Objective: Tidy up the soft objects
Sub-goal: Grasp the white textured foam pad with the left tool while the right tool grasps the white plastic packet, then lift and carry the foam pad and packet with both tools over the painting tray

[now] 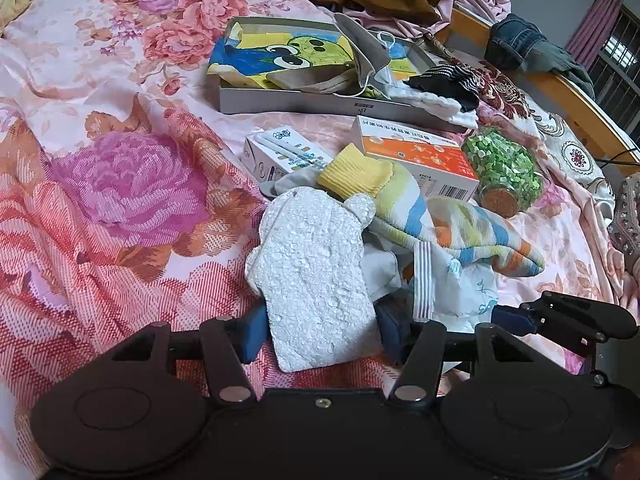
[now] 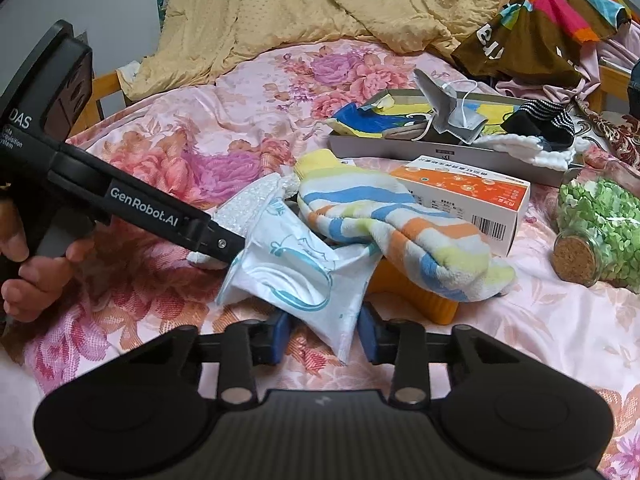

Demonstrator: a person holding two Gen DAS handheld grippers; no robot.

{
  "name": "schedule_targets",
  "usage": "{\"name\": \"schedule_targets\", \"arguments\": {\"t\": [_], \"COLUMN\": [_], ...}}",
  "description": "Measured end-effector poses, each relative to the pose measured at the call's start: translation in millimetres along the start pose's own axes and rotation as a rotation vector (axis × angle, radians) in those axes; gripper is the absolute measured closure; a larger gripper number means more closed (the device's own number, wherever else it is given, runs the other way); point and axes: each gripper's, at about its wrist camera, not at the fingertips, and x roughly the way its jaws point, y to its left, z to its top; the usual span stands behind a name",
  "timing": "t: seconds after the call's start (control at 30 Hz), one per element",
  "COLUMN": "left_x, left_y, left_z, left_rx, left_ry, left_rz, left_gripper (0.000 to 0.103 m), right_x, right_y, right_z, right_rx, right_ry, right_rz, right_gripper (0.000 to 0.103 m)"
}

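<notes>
Straddling a white textured pad with my left tool, its blue fingers standing on either side of the pad's near end; from the left view I cannot tell whether they are pressing it or just beside it. My right tool is sitting released, its blue pads apart on both sides of the lower corner of a white printed plastic pouch, with gaps showing. The pouch is lying on the floral bedspread, partly under a striped fluffy sock with a yellow cuff. In the right view, my left tool's black body is reaching in from the left, its tip meeting the pouch and pad. Behind the sock, an orange-and-white carton is lying flat, and a small white box is sitting just left of it. A cork-stoppered glass jar of green bits is lying on its side to the right. Further back, a shallow grey box is holding a cartoon-print cloth, a grey face mask, and dark striped socks at its right end.
</notes>
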Motion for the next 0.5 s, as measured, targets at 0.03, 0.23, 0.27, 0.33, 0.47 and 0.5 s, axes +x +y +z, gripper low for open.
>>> {"name": "schedule_targets", "arguments": {"t": [0.03, 0.23, 0.27, 0.33, 0.47, 0.5], "left_x": [0, -4, -5, -8, -15, -17], "left_y": [0, -1, -1, 0, 3, 3], "left_z": [0, -4, -4, -7, -13, -14], "left_rx": [-0.001, -0.007, -0.010, -0.017, -0.034, -0.038], "left_ry": [-0.001, -0.018, -0.022, -0.031, -0.052, -0.058], "left_rz": [0.000, -0.001, -0.001, 0.000, 0.006, 0.008], "left_gripper": [0.044, 0.045, 0.045, 0.045, 0.045, 0.045], "right_x": [0, -2, -2, -3, -5, -6], "right_y": [0, -1, -1, -1, 0, -1], "right_z": [0, -1, -1, -2, -4, -4], "right_rx": [0.003, 0.013, 0.014, 0.018, 0.021, 0.022], "right_ry": [-0.001, -0.004, -0.004, -0.003, -0.007, -0.007], "right_rz": [0.002, 0.007, 0.007, 0.010, 0.017, 0.021], "right_gripper": [0.070, 0.074, 0.074, 0.075, 0.075, 0.075]}}
